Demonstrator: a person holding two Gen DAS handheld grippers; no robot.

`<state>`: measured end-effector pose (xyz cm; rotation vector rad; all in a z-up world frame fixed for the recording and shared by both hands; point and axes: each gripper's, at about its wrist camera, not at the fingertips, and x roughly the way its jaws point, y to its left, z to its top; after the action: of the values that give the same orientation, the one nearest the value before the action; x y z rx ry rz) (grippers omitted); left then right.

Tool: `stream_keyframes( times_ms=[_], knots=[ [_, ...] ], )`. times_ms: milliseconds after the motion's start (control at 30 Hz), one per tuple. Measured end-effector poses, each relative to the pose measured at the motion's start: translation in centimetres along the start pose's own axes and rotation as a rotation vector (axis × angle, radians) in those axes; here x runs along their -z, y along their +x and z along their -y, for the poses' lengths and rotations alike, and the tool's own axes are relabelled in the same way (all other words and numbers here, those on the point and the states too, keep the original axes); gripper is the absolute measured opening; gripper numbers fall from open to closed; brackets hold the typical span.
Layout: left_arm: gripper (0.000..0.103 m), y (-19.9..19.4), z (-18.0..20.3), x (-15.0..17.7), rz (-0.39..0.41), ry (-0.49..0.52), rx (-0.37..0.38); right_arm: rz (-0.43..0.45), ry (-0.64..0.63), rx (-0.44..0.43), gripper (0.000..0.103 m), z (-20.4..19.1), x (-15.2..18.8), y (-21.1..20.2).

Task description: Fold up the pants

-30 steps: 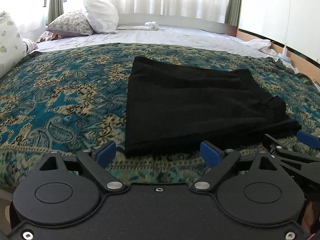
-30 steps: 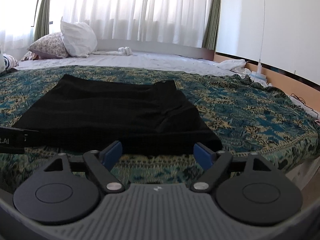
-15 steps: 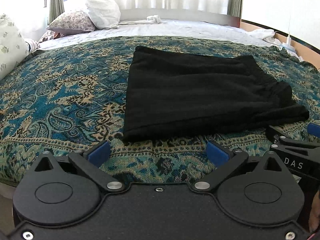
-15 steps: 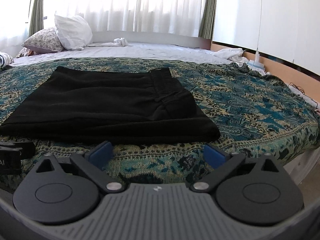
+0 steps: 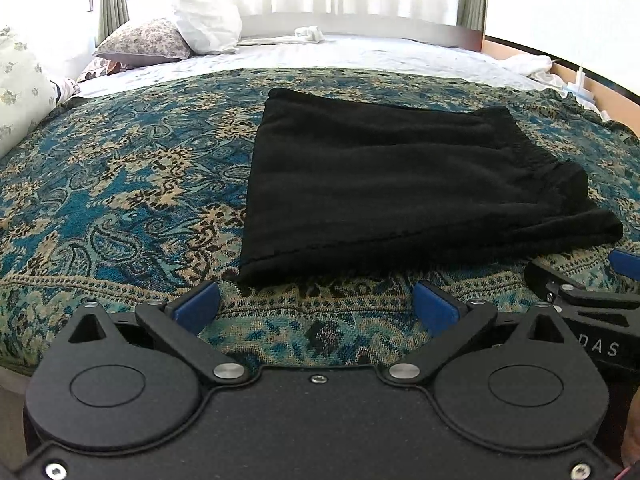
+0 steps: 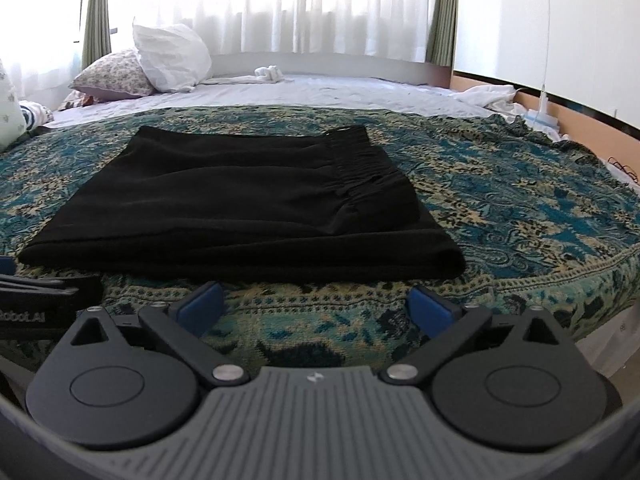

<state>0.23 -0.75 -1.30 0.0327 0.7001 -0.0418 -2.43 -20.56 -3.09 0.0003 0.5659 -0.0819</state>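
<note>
Pants lie folded into a compact black rectangle on the patterned bedspread, toward twelve o'clock from both grippers. In the left wrist view the stack sits from centre out to two o'clock, its near edge just beyond the blue pads; in the right wrist view it spreads from ten o'clock to the centre. The gathered waistband shows on top at the right side of the stack, and at least two layers are visible along the near edge.

The left gripper has its jaws spread wide with only bedspread between them. The right gripper stands the same way, wide apart and empty, and neither touches the cloth. The right one's tip also shows at three o'clock in the left view.

Judging by the tidy, layered shape and the empty jaws, the folding looks done or nearly so. One more fold across, or a smoothing of the slightly bulged right corner, may be all that is left.
</note>
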Motion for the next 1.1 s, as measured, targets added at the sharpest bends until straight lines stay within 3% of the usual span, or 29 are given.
stream_keyframes(
  times_ms=[1100],
  knots=[
    [0.103,0.43,0.12,0.0,-0.003,-0.017,-0.008,-0.001,-0.038,-0.01,0.103,-0.35,0.31,0.18]
  ],
)
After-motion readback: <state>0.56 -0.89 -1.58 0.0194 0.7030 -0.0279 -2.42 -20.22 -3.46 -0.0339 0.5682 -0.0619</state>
